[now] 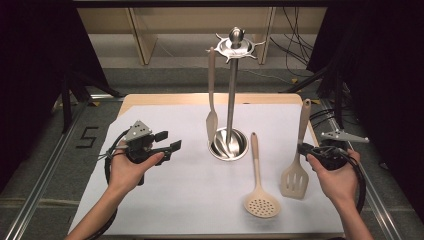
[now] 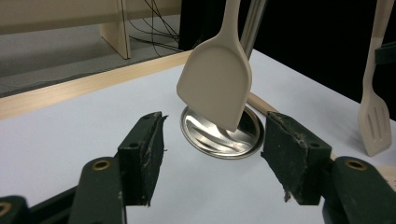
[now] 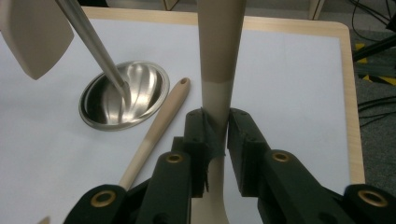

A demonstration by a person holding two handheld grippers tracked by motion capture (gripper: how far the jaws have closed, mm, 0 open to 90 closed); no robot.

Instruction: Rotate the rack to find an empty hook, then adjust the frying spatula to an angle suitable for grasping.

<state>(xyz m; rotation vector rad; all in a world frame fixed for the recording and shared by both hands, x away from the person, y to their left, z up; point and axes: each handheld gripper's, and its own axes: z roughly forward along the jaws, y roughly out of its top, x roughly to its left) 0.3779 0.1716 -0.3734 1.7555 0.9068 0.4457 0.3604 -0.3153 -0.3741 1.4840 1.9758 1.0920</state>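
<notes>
A steel utensil stand [image 1: 230, 90] with a round base [image 1: 228, 144] rises at the table's middle; a beige solid spatula [image 1: 211, 95] hangs from its top ring. My right gripper [image 1: 306, 149] is shut on the neck of a beige slotted spatula [image 1: 295, 176], which is lifted off the table, blade down and handle up. In the right gripper view the pads [image 3: 204, 135] clamp that spatula's neck [image 3: 217, 100]. A beige skimmer spoon [image 1: 259, 186] lies flat on the white sheet. My left gripper [image 1: 168, 141] hovers open left of the stand; the hanging spatula [image 2: 215, 86] shows beyond its jaws.
A white sheet [image 1: 165, 200] covers the wooden table [image 1: 165, 98]. Black curtains stand at both sides, with cables on the floor at the back right [image 1: 295, 47]. A metal rail [image 1: 42, 180] runs along the left of the table.
</notes>
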